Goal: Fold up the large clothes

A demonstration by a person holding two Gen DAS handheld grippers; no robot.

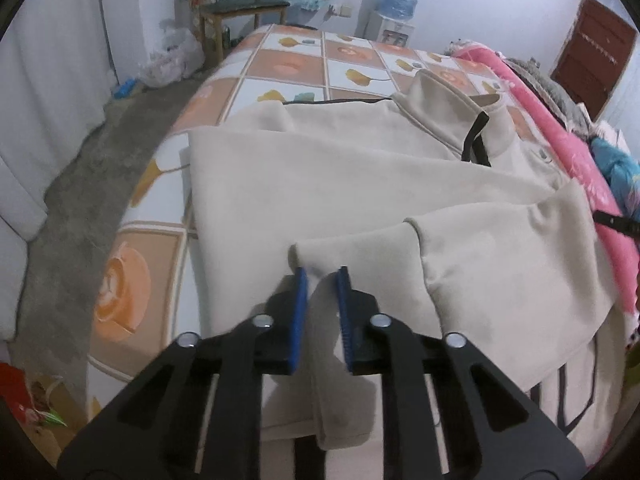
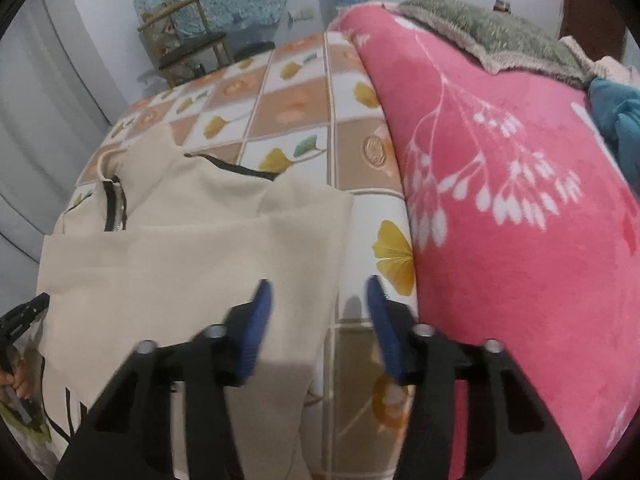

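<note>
Blur softens your left claw (image 1: 322,276), pinching a sleeve cuff of the smooth cream jacket with black piping (image 1: 360,184) spread on the tile-patterned bed sheet (image 1: 280,68). Your right claw (image 2: 318,292) gapes wide beside the fleecy pink floral blanket (image 2: 520,240).

No text, label, brand or number could be read in either view. The door (image 1: 595,46) at two o'clock in the left wrist view carried a line of marks, too small and blurred to make out.
</note>
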